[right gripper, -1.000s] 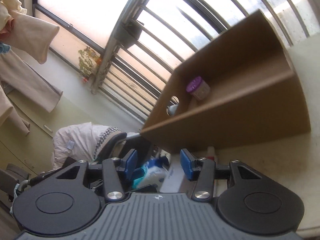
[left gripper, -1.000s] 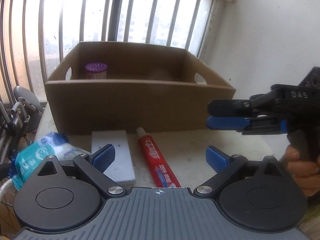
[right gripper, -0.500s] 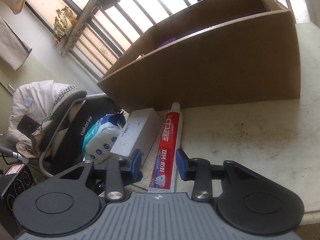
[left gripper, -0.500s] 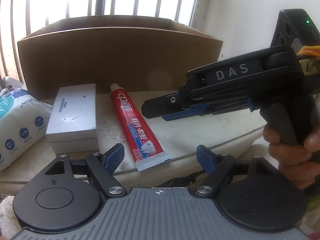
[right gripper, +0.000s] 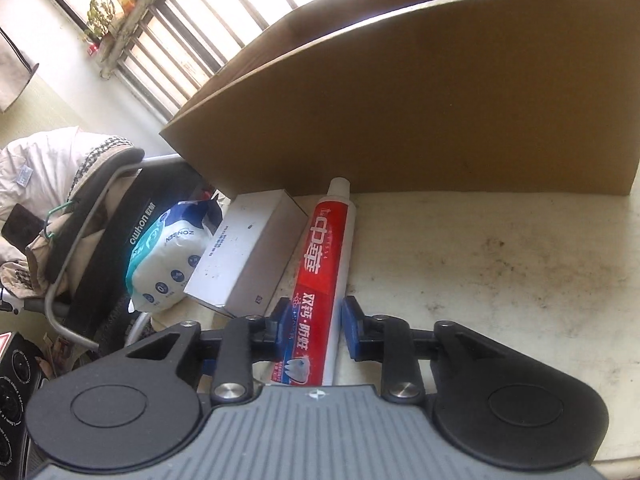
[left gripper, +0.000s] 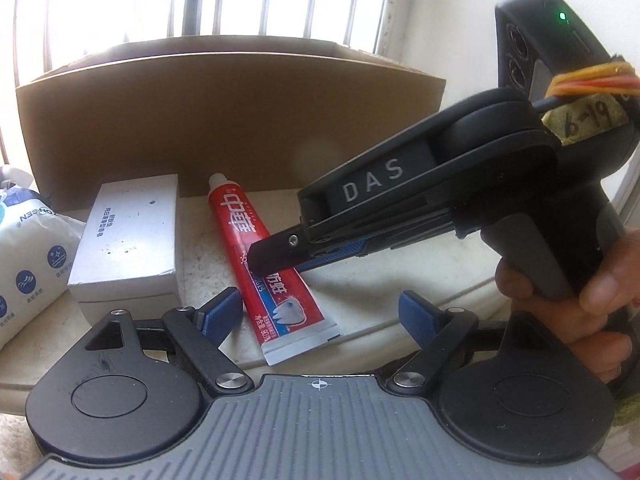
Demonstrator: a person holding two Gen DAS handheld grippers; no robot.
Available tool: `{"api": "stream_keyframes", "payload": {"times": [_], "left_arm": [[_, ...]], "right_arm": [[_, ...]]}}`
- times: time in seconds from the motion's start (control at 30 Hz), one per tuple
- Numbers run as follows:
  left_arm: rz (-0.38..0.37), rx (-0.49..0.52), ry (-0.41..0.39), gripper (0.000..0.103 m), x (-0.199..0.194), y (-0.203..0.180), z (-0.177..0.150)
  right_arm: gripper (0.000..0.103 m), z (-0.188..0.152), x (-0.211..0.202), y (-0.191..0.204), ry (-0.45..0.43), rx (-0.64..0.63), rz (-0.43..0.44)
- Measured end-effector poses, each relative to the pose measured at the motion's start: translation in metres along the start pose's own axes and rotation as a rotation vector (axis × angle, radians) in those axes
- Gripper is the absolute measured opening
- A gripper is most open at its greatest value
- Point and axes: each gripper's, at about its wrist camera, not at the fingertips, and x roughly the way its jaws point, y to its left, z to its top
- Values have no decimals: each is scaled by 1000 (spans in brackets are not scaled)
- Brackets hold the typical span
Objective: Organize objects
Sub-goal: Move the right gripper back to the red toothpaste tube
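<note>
1. Toothpaste (right gripper: 326, 264): we find a red and white tube lying flat on the stained table (right gripper: 500, 264), cap toward the box (right gripper: 420, 112), crimped tail toward us.

2. Right gripper (right gripper: 314, 330): we see its blue pads on either side of the tube's lower half, jaws narrowed around it and just closing in; the left pad overlaps the tube's edge, but we cannot tell whether the right pad touches it. The tube lies on the table.

3. Left gripper (left gripper: 320, 314): we note its jaws spread wide, having widened a little, with only the tube's tail beyond them.

4. Hand (left gripper: 576, 308): we see it wrapped on the right gripper's handle.

5. White carton (right gripper: 244, 252): just left of the tube.

6. Tissue pack (right gripper: 168, 256): left of the carton, at the table edge.

7. Box: cardboard, open-topped, behind all 3 items.
</note>
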Motion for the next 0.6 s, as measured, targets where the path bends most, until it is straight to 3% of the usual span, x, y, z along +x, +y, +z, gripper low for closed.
{"api": "stream_keyframes", "payload": {"times": [0.6], "left_arm": [[-184,-52,23,89,-5,13,-10]], "right_arm": [[22,-29,-24,-4,5,49,29]]}}
